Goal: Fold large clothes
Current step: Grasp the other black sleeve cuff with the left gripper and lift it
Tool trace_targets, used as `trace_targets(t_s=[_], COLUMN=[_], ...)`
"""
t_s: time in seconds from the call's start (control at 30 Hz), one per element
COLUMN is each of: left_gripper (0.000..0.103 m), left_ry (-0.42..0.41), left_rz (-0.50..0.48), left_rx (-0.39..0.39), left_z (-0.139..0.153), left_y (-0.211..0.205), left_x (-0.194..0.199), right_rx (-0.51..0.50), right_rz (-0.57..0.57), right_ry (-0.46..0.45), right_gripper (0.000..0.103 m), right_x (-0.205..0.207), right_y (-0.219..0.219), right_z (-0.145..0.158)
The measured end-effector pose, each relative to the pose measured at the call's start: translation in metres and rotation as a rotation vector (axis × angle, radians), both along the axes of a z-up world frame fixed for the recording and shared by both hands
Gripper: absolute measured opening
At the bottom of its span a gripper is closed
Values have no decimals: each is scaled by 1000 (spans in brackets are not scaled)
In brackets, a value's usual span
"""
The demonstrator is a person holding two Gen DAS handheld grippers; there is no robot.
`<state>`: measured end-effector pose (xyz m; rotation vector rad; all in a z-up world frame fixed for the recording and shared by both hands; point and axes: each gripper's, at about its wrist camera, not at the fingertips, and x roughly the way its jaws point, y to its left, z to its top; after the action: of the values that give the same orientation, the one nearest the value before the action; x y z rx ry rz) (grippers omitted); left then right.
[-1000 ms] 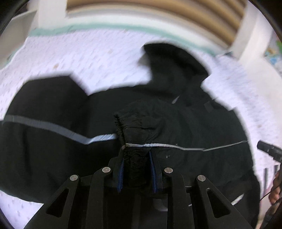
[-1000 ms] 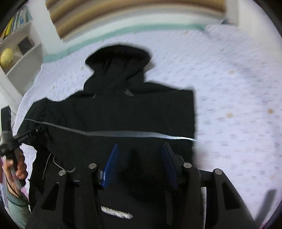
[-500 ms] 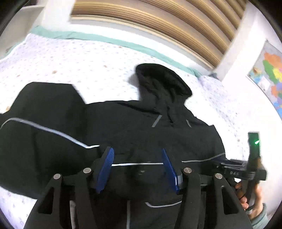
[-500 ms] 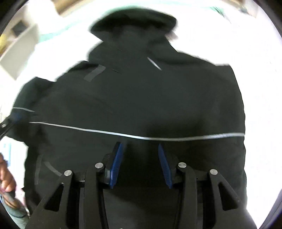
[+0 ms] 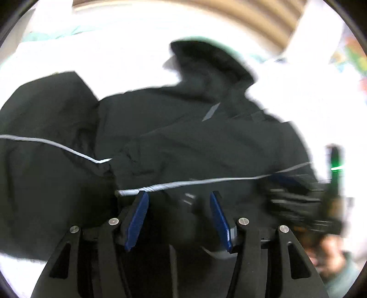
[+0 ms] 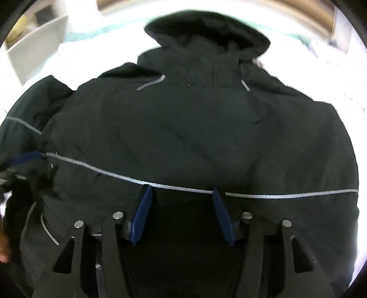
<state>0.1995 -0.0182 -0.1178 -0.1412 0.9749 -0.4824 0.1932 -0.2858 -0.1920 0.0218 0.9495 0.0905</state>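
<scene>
A black hooded jacket (image 5: pixel 206 142) with a thin grey reflective stripe lies flat on a white bedsheet (image 5: pixel 91 55), hood toward the headboard. One sleeve lies folded across its chest; the other spreads out to the left. My left gripper (image 5: pixel 179 197) hovers open just above the stripe, with nothing pinched between its blue pads. In the right wrist view the jacket (image 6: pixel 195 128) fills the frame. My right gripper (image 6: pixel 182 190) is low over the stripe, its jaws opening, with no fabric gripped. Each gripper shows blurred at the edge of the other's view.
A wooden slatted headboard (image 5: pixel 263 20) runs along the far side of the bed. White shelves (image 6: pixel 34 41) stand at the upper left in the right wrist view. A coloured map (image 5: pixel 351 55) hangs on the right wall. A person's hand (image 5: pixel 328 249) holds the right gripper.
My left gripper let go of the sleeve cuff, which now lies across the jacket. My right gripper came down closer to the jacket, and its jaws narrowed, then widened.
</scene>
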Motion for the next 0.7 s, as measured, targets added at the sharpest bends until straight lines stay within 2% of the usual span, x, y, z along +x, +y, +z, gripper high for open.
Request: trace_targets(t_s=[0.07,0.13,0.2,0.27,0.4,0.43,0.47,0.5,0.53,0.63,0.7], left_gripper=[57,58,58,61,61,61,61,61,62,62,66], left_ry=[-57,-134,-213,-248,-232,-236,-230,-195,-139,-34,-1], left_rz=[-7,63,220,386,750,902,979,1003,992,943,953], left_rx=[-90,-95,-16,62,164,262,317,306,242,-14,-132], left_z=[23,48,70,78,63,51,41,27,14,-22,-45], left_y=[23,58,104,149,250,279,295,316,331,365,371], left_x=[-19,-37,-45,-44,-33,-31,-28,-22,-14,1,10], right_rx=[-1,3,2,0,-11,-12,-10,-6,-2,3,-2], right_rz=[2,0,1,-1,-6,-6,-7,-8,-7,-5,-5], right_ry=[-32,-35,-41,-46,-62,-64,-67,-70,-72,-75,-78], right_gripper=[60,61,61,62,62,63,63,63,63,63,64], right_x=[-6,-6,-7,-4,-7,-9,-9,-10,-13,-13,-13], right_y=[0,-1,-1,-2,-1,0,-1,-2,-2,-3,-2], right_z=[-1,-2,-4,-3,-4,-3,-3,-3,-3,-3,-3])
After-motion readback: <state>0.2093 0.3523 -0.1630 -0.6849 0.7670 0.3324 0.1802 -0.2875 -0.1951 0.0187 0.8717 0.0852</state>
